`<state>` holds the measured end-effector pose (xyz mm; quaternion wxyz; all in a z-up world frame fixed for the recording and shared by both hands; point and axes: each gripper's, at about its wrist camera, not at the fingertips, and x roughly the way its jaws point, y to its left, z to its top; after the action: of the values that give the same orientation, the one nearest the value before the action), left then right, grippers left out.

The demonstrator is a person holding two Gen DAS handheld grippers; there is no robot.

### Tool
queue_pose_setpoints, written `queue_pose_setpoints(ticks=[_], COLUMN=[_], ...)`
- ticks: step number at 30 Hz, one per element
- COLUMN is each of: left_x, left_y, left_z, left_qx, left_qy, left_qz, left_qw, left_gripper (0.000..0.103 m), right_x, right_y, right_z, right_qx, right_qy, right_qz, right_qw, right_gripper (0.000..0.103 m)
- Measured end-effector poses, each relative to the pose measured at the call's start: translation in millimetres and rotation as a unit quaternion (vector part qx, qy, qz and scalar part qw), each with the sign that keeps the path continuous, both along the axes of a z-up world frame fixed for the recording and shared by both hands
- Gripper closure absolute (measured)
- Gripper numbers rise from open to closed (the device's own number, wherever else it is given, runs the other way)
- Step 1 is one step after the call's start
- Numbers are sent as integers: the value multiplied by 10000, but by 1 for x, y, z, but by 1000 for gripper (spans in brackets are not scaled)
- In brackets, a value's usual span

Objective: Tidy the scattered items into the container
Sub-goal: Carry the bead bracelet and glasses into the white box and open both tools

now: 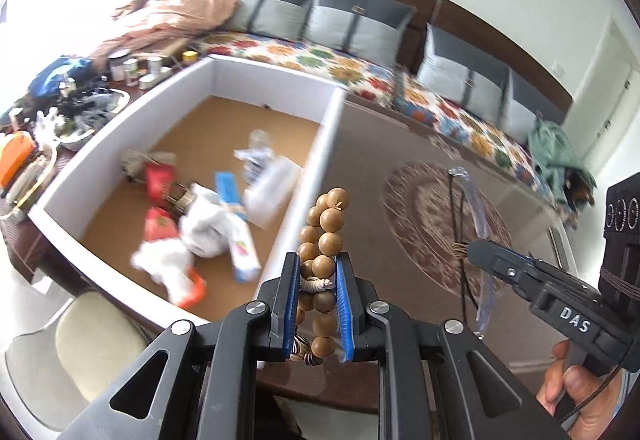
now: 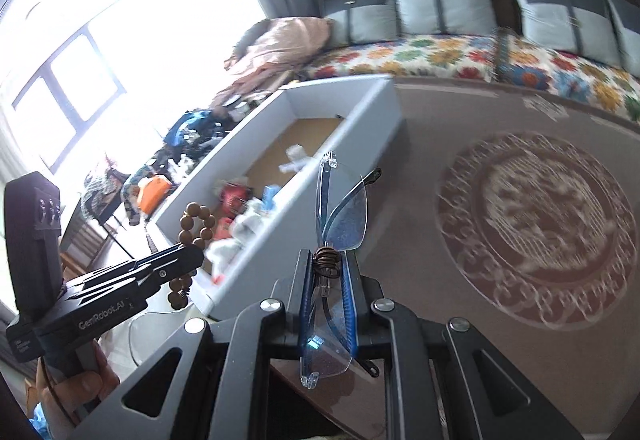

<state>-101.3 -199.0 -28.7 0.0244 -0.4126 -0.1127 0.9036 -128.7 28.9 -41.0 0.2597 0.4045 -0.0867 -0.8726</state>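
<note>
Nearest in the L wrist view, a bead bracelet (image 1: 322, 240) is clamped betw. the blue-padded jaws of the left gripper (image 1: 319, 292); beads stick out past the jaw tips and hang below them. At 3 o'clock the right gripper (image 1: 476, 252) is seen, held by a hand (image 1: 576, 388).

In the R wrist view, folded glasses (image 2: 340, 224) w/ a brown cord wound on them are pinched betw. the right gripper's (image 2: 326, 296) jaws, lenses sticking up and down past the pads. The left gripper (image 2: 192, 254) w/ beads is seen at 9 o'clock.

Beyond the L jaws, at 10–11 o'clock, a white box (image 1: 120, 120) w/ a brown floor is seen; blurred items lie inside: red packets (image 1: 160, 200), white cloth (image 1: 192, 236), a blue-white pack (image 1: 236, 224). The beads are held over its near right wall, outside. A patterned rug (image 1: 420, 208) lies at 1–2 o'clock. Clutter (image 1: 72, 108) is piled at 9–10 o'clock. Farthest, a floral sofa (image 1: 320, 60) w/ grey cushions (image 1: 360, 20) is seen.
</note>
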Motion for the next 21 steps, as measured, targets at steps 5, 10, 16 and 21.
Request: queue_pose_setpoints(ticks=[5,10,16,21], left_x=[-56,-121,-197,-243], left_y=[-75,-115,-133,-134], left_z=[24,29,-2,-35], left_qx=[83,-73,-5,3], left_qy=[108,-10,-419,-713], left_qz=[355,350,222,196], left_qw=[9993,9994,9989,9973], left_gripper=[86,86,86,86], right_x=[-61,-143,-236,-290], right_y=[-75,-148,-202,-223], right_z=[32,42,4,-39], right_qx=[-142,67,4,28], right_qy=[196,210,-397,-805], right_qz=[701,1022,976,851], right_qw=[9972,9945,9944,9931], right_gripper=[88,88,88,88])
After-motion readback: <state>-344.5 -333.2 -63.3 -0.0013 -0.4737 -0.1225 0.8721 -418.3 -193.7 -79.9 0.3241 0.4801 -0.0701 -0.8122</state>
